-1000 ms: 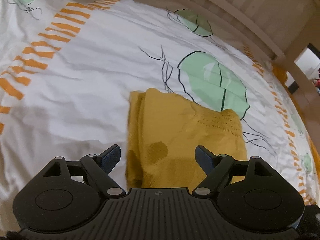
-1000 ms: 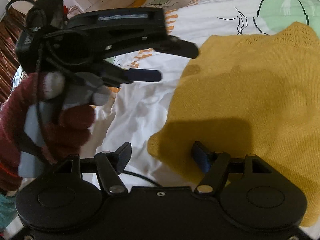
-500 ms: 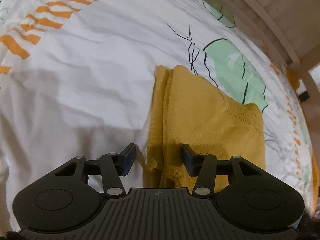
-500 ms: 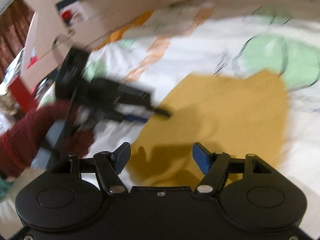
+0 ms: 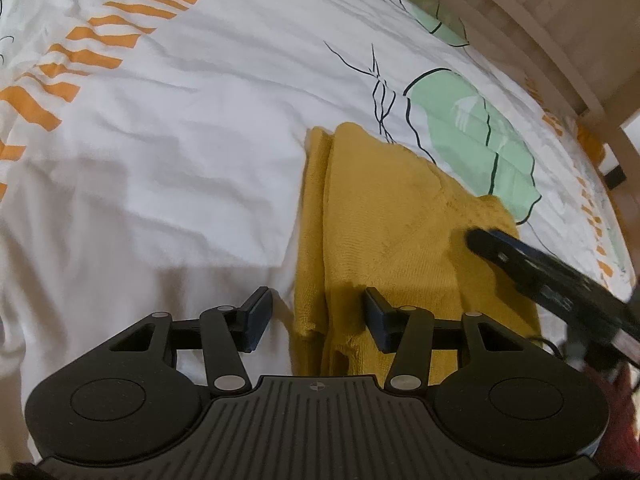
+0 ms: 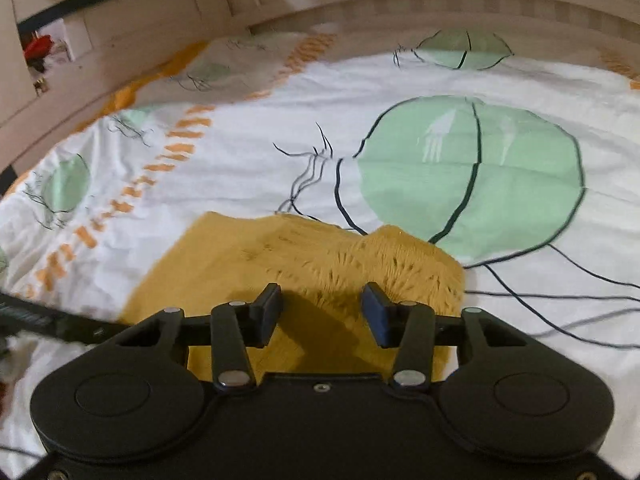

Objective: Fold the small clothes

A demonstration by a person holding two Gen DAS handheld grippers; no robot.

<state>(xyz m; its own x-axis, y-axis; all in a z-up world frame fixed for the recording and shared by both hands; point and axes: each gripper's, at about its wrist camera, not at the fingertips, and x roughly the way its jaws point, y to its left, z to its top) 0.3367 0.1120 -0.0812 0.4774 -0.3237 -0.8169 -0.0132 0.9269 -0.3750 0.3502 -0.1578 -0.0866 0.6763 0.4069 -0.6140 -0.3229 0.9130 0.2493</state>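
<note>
Two open hand-held grippers, left [image 5: 316, 320] & right [image 6: 322, 314], over prob. folded mustard knit [image 5: 384, 232].

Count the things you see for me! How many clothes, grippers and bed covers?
Clothes: 1, the yellow knit garment
Grippers: 2, the left gripper and the right gripper
Bed covers: 1, the white bedsheet
Total: 4

No legible text or labels.
</note>
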